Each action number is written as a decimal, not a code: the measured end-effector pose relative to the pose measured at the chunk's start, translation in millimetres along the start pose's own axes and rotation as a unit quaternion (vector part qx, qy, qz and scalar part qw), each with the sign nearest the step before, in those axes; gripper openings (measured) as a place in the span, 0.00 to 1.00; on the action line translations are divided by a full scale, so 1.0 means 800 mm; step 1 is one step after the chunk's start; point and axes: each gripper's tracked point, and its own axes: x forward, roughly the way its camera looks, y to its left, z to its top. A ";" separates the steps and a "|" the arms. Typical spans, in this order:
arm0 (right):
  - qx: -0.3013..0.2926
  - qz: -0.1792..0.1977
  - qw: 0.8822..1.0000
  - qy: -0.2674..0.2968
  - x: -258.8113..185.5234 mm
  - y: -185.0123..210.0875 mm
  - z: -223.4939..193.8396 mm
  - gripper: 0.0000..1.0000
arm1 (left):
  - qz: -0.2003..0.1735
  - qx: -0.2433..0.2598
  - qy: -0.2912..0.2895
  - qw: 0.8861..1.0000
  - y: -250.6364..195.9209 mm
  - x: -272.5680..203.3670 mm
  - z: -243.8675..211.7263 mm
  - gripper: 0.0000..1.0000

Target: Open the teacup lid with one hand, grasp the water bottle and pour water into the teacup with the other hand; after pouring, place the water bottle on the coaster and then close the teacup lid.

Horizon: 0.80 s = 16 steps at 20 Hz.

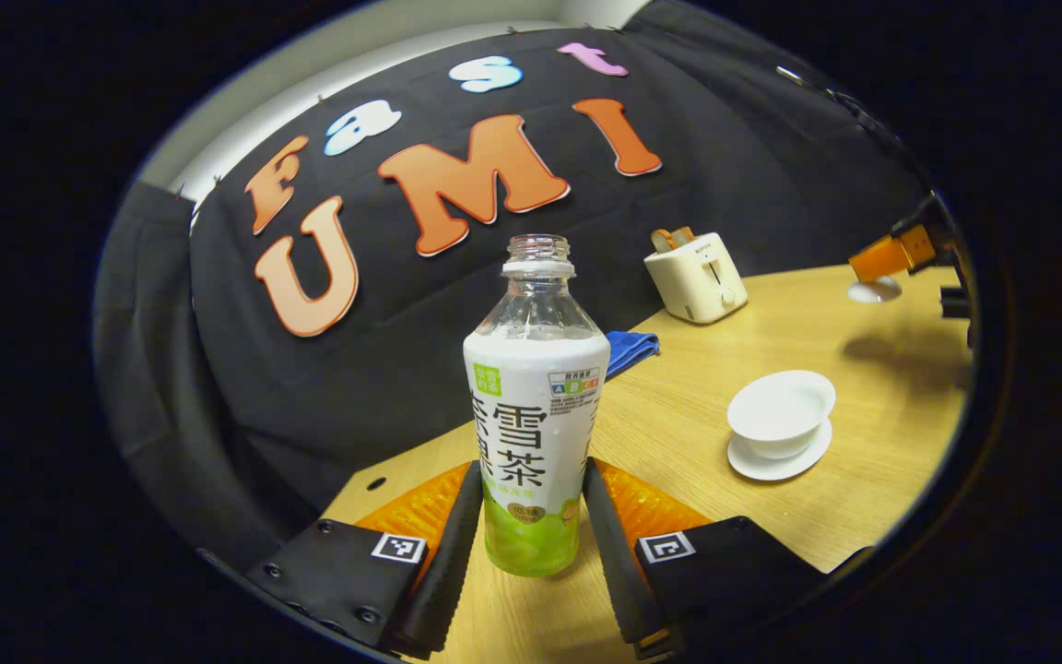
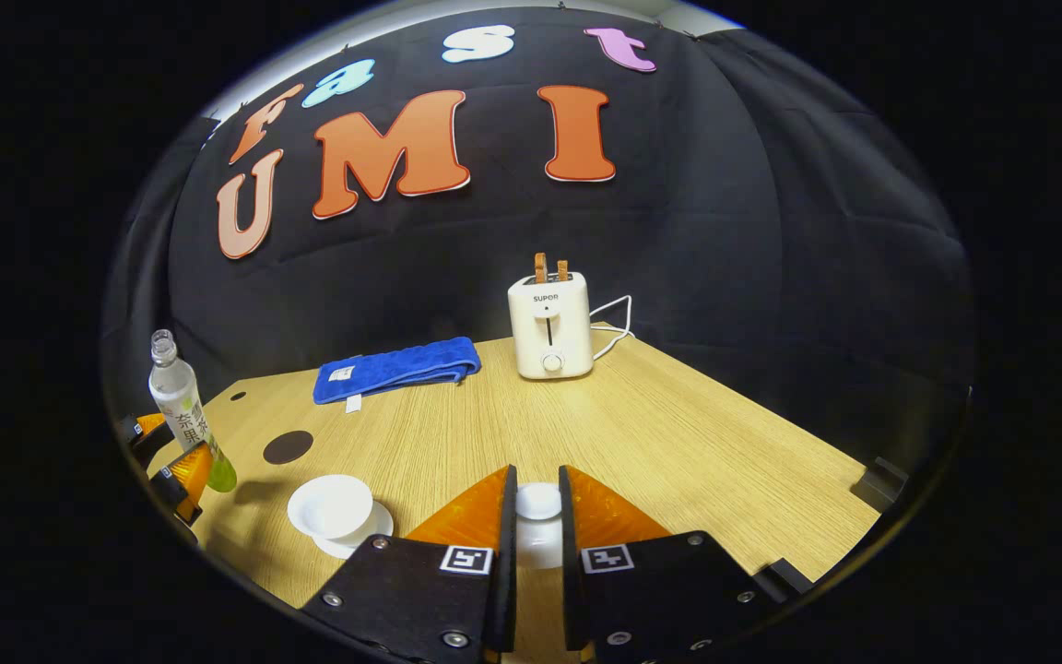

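Key relation: water bottle [image 1: 536,406] upright, long axis vertical, neck uncapped; teacup [image 1: 780,413] to the bottle's right and a bit farther back, so pour needs carry and tilt that way.
Bottle vs fingers: stands between left gripper [image 1: 531,526] fingers, lower label band level with the pads [image 1: 453,544]; pads flank both sides closely.
Left fingers: spread to about bottle width; contact looks likely, real pinch cannot be confirmed from left gripper view.
Bottle location: on wooden table [image 1: 678,433], near its front-left corner, left of the teacup; base looks on the tabletop.
Teacup: open, white, on its saucer [image 1: 775,459]; in right gripper view at [image 2: 330,506], right of the bottle [image 2: 179,406].
Right fingers: right gripper [image 2: 537,516] nearly pressed together, pinching teacup lid [image 2: 538,503] by its knob, held right of the teacup, clear of the rim.
Coaster: dark round disc [image 2: 288,447] just behind the teacup, right of the bottle; bare.
Nearer hand: left for bottle, right occupied with lid.
Stage (judgement): lid off, pour not begun.
Risk (judgement): open neck, early tilt spills short of the teacup.
Clutter: toaster [image 2: 549,327] and blue towel [image 2: 397,369] well behind the teacup, out of path.
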 end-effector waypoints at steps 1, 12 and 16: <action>0.001 -0.001 1.000 0.000 0.000 -0.001 0.001 0.21 | -0.006 0.020 -0.002 1.000 -0.004 0.002 0.002 0.68; 0.000 0.003 1.000 0.003 -0.006 0.002 0.001 0.21 | -0.045 0.230 -0.001 0.972 -0.026 0.001 0.006 0.69; 0.006 -0.002 1.000 0.006 -0.003 -0.007 -0.001 0.20 | -0.055 0.291 0.005 0.955 -0.033 0.017 0.006 0.70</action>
